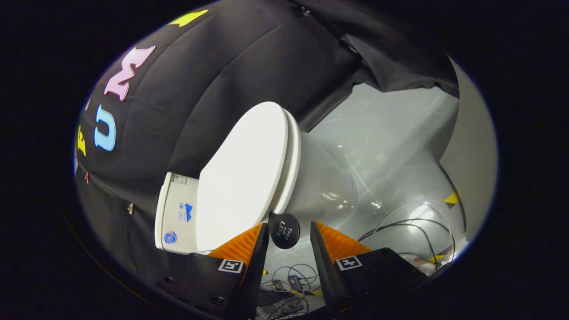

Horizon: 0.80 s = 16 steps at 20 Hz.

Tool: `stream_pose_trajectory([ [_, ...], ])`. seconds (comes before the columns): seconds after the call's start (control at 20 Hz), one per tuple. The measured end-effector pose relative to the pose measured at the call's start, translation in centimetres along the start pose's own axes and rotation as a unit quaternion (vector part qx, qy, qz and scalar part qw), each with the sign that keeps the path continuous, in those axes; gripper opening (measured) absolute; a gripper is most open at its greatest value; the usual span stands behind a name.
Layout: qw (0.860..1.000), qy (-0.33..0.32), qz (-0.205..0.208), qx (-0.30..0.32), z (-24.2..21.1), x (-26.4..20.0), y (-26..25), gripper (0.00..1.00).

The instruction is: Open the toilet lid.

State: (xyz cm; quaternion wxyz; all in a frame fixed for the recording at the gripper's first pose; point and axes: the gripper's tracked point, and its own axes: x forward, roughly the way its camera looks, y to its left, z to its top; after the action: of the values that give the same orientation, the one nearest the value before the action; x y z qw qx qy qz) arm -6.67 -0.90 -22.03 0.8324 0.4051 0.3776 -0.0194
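- Wall (pixel 213 75): black cloth, draped behind and beside the toilet, with folds near its upper part.
- Tank (pixel 175 218): white, set against the cloth. It carries a small pale label near its top edge, a blue logo sticker at mid-height and a round blue sticker lower down. Their text is too small to read.
- Lid (pixel 242 178): white, closed flat on the seat (pixel 291 164). It lies just beyond the tongs, and the view is rolled so that the toilet appears tipped.
- Tongs (pixel 289 233): the two fingers stand apart with a clear gap between them and grip nothing. Each finger carries a square black-and-white marker.
- Knob (pixel 284 230): a round black piece, seated at the lid's near edge and showing in the gap between the fingertips. It bears white writing, too small to confirm.
- Bowl (pixel 324 182): white and glossy, under the seat, reflecting light.
- Floor (pixel 391 138): pale grey, smooth and shiny, with streaked reflections.
- Cables (pixel 409 226): black and white, looped loosely on the floor beyond the right finger; more leads and small plugs lie between the fingers.
- Tape (pixel 452 198): a yellow mark on the floor beside a pale panel.
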Motion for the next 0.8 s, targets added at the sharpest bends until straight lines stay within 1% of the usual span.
stream_pose_trajectory([
  [0.1,1.0,-0.002,-0.008,0.023,0.3,0.2,-0.8,0.34],
  [0.15,0.999,0.0,-0.002,0.039,0.4,-0.1,-0.7,0.21],
  [0.2,0.999,0.005,0.006,0.046,0.2,0.2,-0.4,0.21],
  [0.55,0.997,0.015,0.03,0.064,0.0,0.4,0.0,0.21],
  [0.75,0.998,0.016,0.047,0.047,-0.3,0.6,0.4,0.21],
  [0.8,0.997,0.015,0.052,0.052,-0.3,0.6,0.3,0.21],
])
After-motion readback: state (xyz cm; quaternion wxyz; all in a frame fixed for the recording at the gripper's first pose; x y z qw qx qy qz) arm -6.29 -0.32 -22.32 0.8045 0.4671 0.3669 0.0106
